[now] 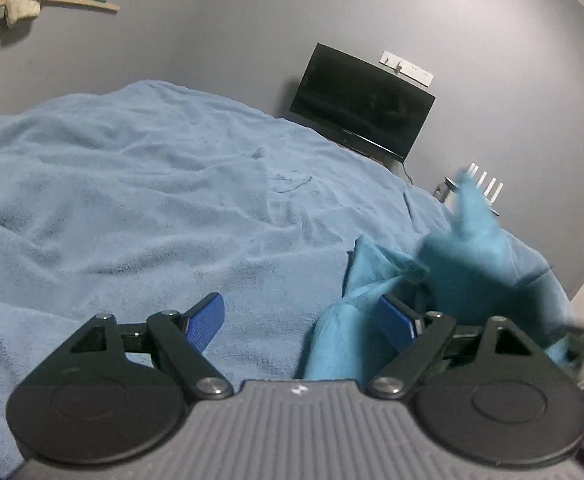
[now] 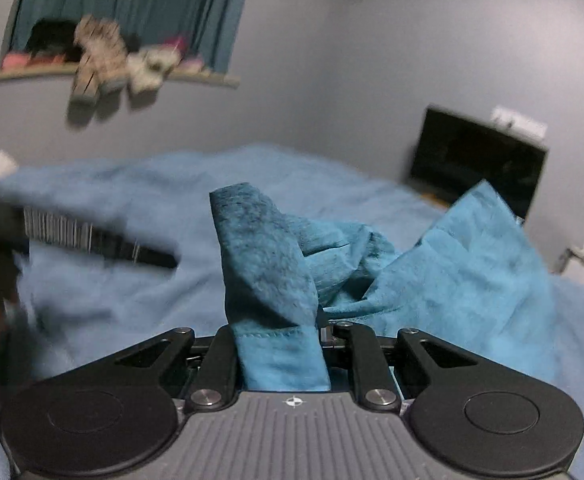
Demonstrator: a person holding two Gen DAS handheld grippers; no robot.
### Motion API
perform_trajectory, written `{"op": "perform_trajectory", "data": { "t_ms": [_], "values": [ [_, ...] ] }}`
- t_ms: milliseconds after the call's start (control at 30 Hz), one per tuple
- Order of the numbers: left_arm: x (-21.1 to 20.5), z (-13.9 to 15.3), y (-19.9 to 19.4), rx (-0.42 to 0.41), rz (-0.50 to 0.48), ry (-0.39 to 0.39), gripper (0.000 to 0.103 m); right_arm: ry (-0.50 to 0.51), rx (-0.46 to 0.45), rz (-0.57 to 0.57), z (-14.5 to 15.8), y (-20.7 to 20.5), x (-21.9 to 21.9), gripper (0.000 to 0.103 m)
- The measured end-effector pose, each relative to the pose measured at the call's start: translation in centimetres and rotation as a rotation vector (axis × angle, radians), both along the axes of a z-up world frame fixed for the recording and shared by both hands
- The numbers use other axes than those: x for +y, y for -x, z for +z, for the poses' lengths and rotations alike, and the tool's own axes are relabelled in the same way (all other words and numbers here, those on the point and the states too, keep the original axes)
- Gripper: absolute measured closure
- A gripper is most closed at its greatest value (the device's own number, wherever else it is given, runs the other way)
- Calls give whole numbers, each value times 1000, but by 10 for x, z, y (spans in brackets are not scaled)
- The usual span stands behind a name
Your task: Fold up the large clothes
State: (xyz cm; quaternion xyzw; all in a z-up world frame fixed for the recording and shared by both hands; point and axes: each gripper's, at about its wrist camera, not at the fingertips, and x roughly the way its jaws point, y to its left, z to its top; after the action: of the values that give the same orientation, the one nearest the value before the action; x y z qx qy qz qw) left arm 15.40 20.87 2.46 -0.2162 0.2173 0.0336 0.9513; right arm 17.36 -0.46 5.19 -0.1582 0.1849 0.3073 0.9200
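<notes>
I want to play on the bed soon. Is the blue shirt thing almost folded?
Not yet. No neat fold shows: the teal garment is bunched up on the blue blanket. In hand: the right gripper is shut on a hemmed edge of it. The left gripper is open beside it, holding nothing. Spreading it flat and all the folding are left.

Blue-blanketed bed [image 1: 132, 184], teal garment [image 2: 451, 280] atop
</notes>
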Motion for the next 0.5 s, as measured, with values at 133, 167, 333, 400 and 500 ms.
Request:
{"op": "perform_trajectory", "data": {
  "t_ms": [133, 167, 333, 400, 500],
  "values": [
    [-5, -2, -4, -8, -65, -26, 19, 2, 123, 62, -45, 7, 15, 80],
    [-9, -3, -6, -13, -97, -11, 19, 2, 133, 71, -53, 11, 11, 77],
    [-29, -3, -13, -27, -158, -27, 21, -26, 142, 152, -51, 34, 9, 29],
    [-33, -1, -11, -67, -166, -28, 23, -60, 118, 166, -38, 46, 5, 21],
    [-42, 8, -7, -153, -185, -28, 23, -138, 135, 143, -25, 64, -35, 22]
  ]
}}
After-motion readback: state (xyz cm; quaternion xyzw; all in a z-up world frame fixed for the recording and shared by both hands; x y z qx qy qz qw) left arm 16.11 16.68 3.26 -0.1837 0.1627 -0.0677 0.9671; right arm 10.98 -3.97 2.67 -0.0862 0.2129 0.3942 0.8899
